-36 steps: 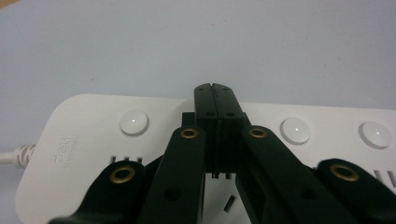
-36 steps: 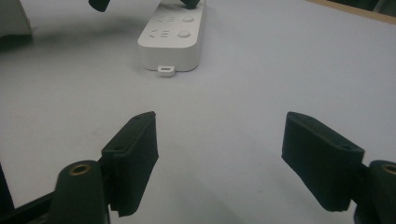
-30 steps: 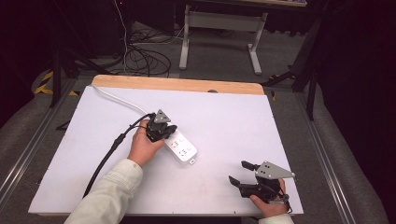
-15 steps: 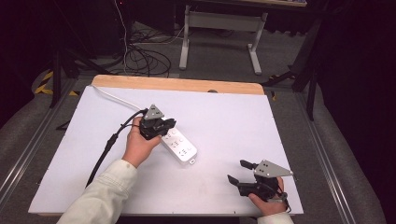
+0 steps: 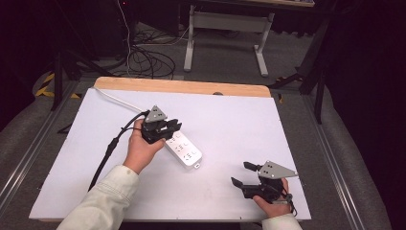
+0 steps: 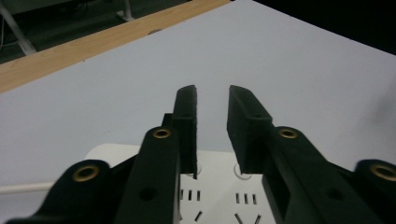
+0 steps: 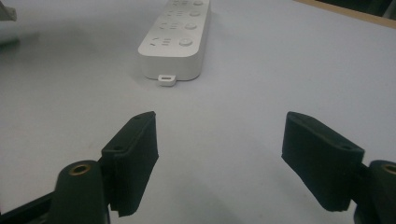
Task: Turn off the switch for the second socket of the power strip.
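Left gripper [image 5: 167, 128] is hovering over the power strip [image 5: 184, 151] mid-table, jaws just opening, narrowly parted, nothing between them. Right gripper [image 5: 243, 173] is idling near the front edge, jaws spread wide, empty. Risk: the left jaws clipping the strip and skewing it.

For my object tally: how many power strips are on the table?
1. The white power strip lies near the middle of the white table, under the left gripper and ahead of the right gripper. Nothing suggests another is hidden.
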`<state>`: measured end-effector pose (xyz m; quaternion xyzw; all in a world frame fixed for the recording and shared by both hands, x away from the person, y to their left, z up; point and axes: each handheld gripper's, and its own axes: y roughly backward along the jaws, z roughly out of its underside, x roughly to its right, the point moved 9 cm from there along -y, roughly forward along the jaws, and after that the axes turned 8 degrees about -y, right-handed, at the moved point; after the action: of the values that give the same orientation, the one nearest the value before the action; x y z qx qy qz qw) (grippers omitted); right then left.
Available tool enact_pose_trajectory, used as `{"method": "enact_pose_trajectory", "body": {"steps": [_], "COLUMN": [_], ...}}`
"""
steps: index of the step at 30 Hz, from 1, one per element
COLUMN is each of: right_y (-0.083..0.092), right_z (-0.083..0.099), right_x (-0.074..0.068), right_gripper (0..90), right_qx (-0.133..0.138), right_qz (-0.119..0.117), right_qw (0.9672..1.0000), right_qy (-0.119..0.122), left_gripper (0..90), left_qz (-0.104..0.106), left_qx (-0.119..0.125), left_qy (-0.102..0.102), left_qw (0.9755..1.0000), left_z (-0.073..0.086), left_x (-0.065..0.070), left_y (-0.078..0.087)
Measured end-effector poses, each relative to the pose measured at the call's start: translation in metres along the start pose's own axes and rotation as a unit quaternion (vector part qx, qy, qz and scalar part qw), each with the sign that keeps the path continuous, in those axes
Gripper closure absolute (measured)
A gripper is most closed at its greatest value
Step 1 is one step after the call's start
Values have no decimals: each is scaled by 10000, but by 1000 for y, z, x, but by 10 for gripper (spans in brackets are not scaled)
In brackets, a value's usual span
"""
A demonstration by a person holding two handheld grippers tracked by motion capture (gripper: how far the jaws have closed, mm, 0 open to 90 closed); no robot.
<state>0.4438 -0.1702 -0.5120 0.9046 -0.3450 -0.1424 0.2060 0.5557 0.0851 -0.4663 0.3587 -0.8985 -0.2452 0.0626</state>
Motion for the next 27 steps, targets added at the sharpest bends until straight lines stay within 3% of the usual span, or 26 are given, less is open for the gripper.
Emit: {"method": "enact_pose_trajectory", "body": {"steps": [9, 13, 17, 19, 23, 27], "right_y": [-2, -1, -2, -2, -1, -1], "right_z": [0, 0, -1, -1, -1, -1], "right_x": [0, 0, 0, 0, 0, 0], "right_gripper": [273, 273, 273, 273, 273, 273], "right_qx": [-15, -4, -4, -8, -13, -6], "right_qz": [-13, -3, 4, 4, 24, 20], "right_qw": [10000, 10000, 10000, 10000, 10000, 10000], "right_qy": [4, 6, 12, 2, 10, -1], "left_gripper": [473, 408, 369, 355, 303, 273], "left_qz": [-46, -91, -8, -80, -121, -119], "left_qx": [68, 104, 138, 132, 159, 311], "left_qy": [-211, -332, -379, -450, -454, -271], "left_qw": [9997, 9994, 9992, 9989, 9988, 9991], "left_z": [-7, -10, -13, -13, -8, 0], "left_x": [5, 7, 12, 12, 12, 9], "left_y": [19, 33, 49, 56, 73, 94]}}
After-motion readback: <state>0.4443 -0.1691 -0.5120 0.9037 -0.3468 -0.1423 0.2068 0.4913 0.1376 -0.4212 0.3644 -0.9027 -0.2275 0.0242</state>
